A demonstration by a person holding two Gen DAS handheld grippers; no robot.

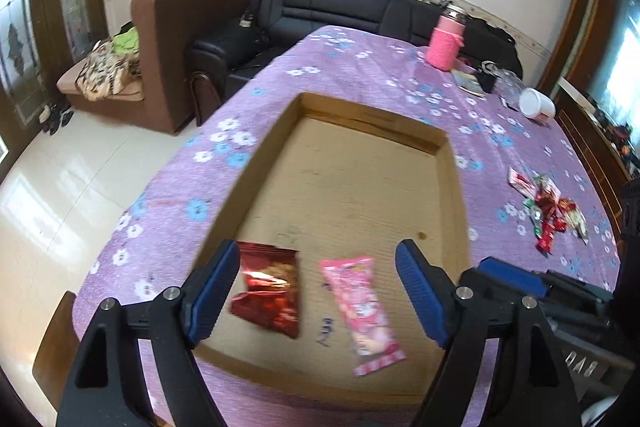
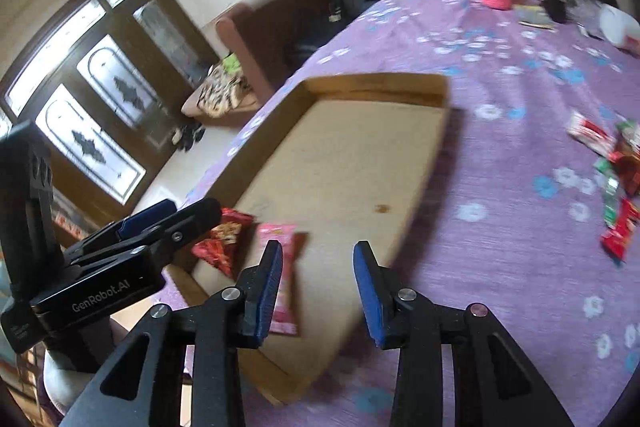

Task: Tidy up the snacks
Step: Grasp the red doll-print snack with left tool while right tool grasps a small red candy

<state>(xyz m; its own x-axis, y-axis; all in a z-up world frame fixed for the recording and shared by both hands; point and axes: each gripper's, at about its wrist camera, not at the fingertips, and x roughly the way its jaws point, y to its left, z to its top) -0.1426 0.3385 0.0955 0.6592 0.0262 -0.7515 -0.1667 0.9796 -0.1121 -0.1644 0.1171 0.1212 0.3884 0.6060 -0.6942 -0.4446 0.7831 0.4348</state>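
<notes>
Over the near end of the cardboard tray (image 1: 456, 187) | left gripper (image 1: 320, 291) spread apart, empty | right gripper (image 2: 318, 291) apart, empty | red packet (image 1: 268, 291) and pink packet (image 1: 362, 311) lie in tray | snack pile (image 1: 548, 207) on the tablecloth (image 1: 360, 67), well apart | judged early, most left.

Purple floral tablecloth (image 1: 360, 67), pink knitted-sleeve bottle (image 1: 445, 43) at far edge, white cup (image 1: 536, 103) on its side, black sofa (image 1: 340, 7), brown armchair (image 1: 160, 39) beyond.
</notes>
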